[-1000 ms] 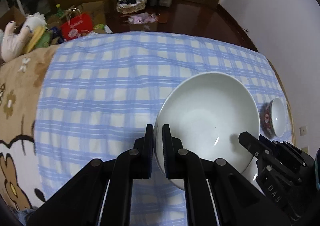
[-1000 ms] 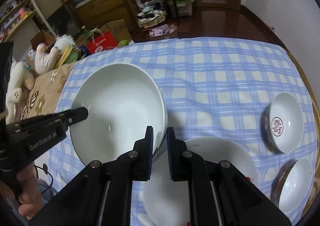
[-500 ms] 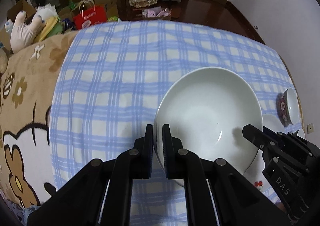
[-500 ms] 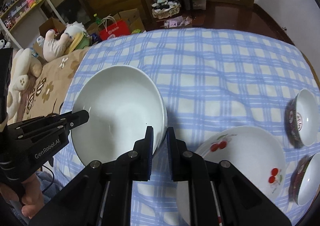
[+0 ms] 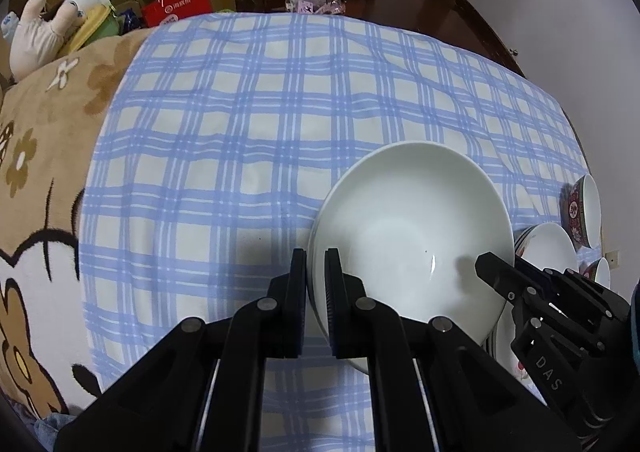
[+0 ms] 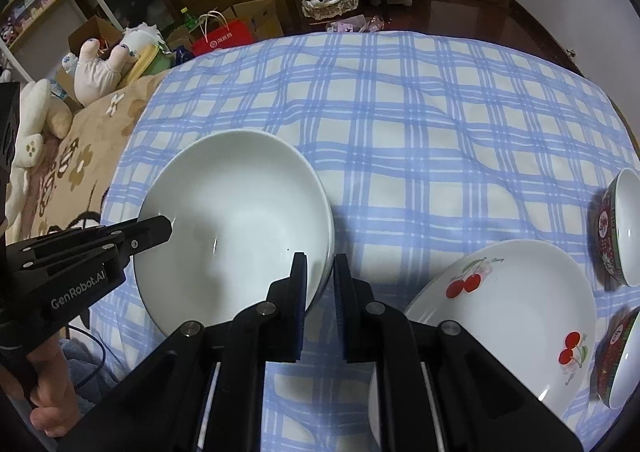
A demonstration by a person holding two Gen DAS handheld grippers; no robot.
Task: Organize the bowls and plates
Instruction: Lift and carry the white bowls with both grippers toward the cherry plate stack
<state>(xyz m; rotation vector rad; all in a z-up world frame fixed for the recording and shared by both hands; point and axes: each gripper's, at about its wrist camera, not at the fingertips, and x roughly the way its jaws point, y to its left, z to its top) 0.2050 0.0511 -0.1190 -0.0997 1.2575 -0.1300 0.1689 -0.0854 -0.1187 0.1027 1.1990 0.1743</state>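
Right wrist view showed our right gripper (image 6: 320, 280) and left gripper (image 5: 316, 284) each clamped on the white bowl (image 6: 236, 228) rim. We judged uneven lowering could make it slip onto the cherry plate (image 6: 500, 316).

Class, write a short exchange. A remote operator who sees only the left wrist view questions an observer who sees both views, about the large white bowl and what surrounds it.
Operator: My left gripper pinches the near rim of the large plain white ceramic bowl. Does the right gripper grip it too?
Observer: Yes. Its fingers straddle the opposite rim, one inside the bowl and one outside.
Operator: What is the white dish mostly hidden behind the bowl?
Observer: A round white plate printed with red cherries, lying on the blue checked cloth.
Operator: What holds my left gripper?
Observer: A person's bare hand, wrapped around its handle.
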